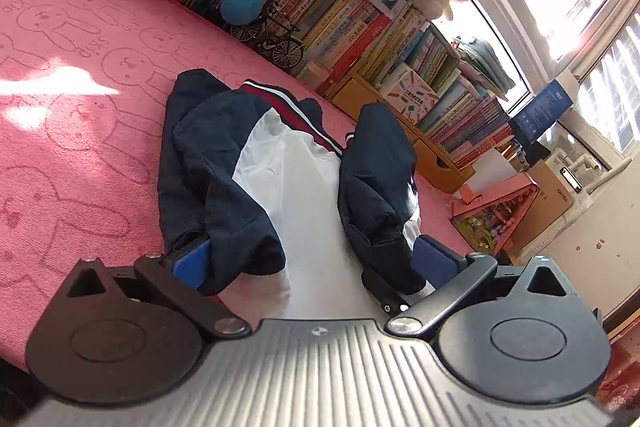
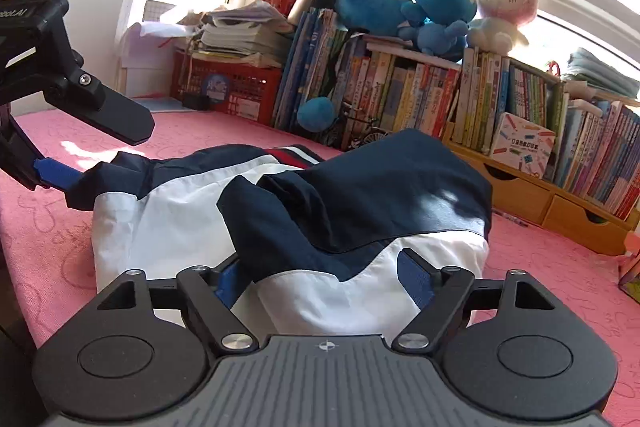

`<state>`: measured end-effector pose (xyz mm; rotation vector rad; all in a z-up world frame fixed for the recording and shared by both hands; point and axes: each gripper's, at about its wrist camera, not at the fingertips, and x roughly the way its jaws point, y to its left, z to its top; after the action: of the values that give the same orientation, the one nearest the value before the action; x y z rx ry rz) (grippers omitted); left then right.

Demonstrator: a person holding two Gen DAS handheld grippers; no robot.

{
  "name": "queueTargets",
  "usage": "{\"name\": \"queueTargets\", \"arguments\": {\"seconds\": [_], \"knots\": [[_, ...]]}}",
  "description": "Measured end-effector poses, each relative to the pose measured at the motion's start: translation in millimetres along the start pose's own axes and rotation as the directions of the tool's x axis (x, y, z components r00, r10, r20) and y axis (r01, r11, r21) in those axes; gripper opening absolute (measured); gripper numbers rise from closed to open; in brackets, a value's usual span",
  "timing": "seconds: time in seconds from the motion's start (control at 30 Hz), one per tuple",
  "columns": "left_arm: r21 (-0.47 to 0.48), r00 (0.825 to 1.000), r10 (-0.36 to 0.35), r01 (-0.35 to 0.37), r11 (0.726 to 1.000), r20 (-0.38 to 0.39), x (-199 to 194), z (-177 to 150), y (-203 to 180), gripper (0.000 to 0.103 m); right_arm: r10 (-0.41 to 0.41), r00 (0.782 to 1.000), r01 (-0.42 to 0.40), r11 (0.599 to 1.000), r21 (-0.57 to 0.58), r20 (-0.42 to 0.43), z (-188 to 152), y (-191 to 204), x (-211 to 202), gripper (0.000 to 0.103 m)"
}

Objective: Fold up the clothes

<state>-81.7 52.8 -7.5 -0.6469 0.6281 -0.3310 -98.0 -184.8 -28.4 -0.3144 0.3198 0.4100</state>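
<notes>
1. Your jacket [image 1: 288, 171] lies on the pink bed [image 1: 80, 99], straight ahead of both tools, its long axis running away from you toward the bookshelf [image 1: 360, 39].
2. Your left tool [image 1: 312, 263] stands wide open; the left blue pad is tucked under a navy sleeve fold and the right one sits beside the other sleeve. It clamps nothing that you can see.
3. Your right tool [image 2: 324, 279] is also spread wide over the near hem, with white and navy cloth lying between the pads and draped over the left one. You cannot tell whether cloth is merely resting there; no pinch shows.
4. Both tools sit at the near hem. In the right view the left tool [image 2: 80, 155] reaches the far left corner of the garment, so each hand covers its own side.
5. The cloth looks thin, smooth and slippery: a white body, navy sleeves folded inward, red and white stripes at the far collar.
6. The likely next move is lifting the hem toward the collar; take both layers or the sleeves may slide out.
</notes>
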Motion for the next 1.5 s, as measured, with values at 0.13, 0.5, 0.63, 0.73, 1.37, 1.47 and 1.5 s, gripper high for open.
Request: {"name": "queueTargets", "arguments": {"seconds": [0.13, 0.5, 0.63, 0.73, 1.37, 1.47, 1.5], "knots": [[0.002, 1.0, -0.027, 0.027, 1.0, -0.003, 8.4, 3.4, -16.9, 0.103, -0.035, 0.999, 0.035, 0.999, 0.0, -0.003, -13.0, -13.6, -11.7, 0.08], [0.157, 0.86, 0.385, -0.454, 0.877, 0.336, -50.7, 8.7, -60.7, 0.103, 0.061, 0.998, -0.061, 0.998, 0.015, 0.009, 0.8, 2.7, 9.7, 0.035], [0.217, 0.967, 0.2, -0.231, 0.949, 0.156, -32.2, 11.3, -63.4, 0.103, 0.045, 0.997, -0.048, 0.997, 0.053, 0.055, -6.2, 1.5, 1.0, 0.027], [0.116, 0.994, -0.085, 0.093, 0.989, -0.069, 3.4, 7.2, -61.2, 0.103, 0.013, 0.993, -0.016, 1.0, 0.017, 0.117, -10.6, 6.6, -9.2, 0.022], [-0.041, 0.998, 0.001, -0.004, 0.999, -0.064, 85.0, 5.0, -49.8, 0.012, -0.049, 0.969, 0.055, 0.998, -0.019, 0.243, -23.6, 15.7, -25.9, 0.017], [0.0, 1.0, 0.008, -0.008, 1.0, 0.016, 67.4, 8.7, -57.8, 0.008, -0.087, 0.961, 0.099, 0.995, -0.034, 0.263, -25.6, 20.6, -29.8, 0.039], [0.011, 0.998, 0.004, -0.005, 1.0, 0.055, 59.1, 11.3, -60.6, 0.008, -0.105, 0.957, 0.119, 0.992, -0.038, 0.271, -26.3, 22.3, -31.3, 0.052]]}}
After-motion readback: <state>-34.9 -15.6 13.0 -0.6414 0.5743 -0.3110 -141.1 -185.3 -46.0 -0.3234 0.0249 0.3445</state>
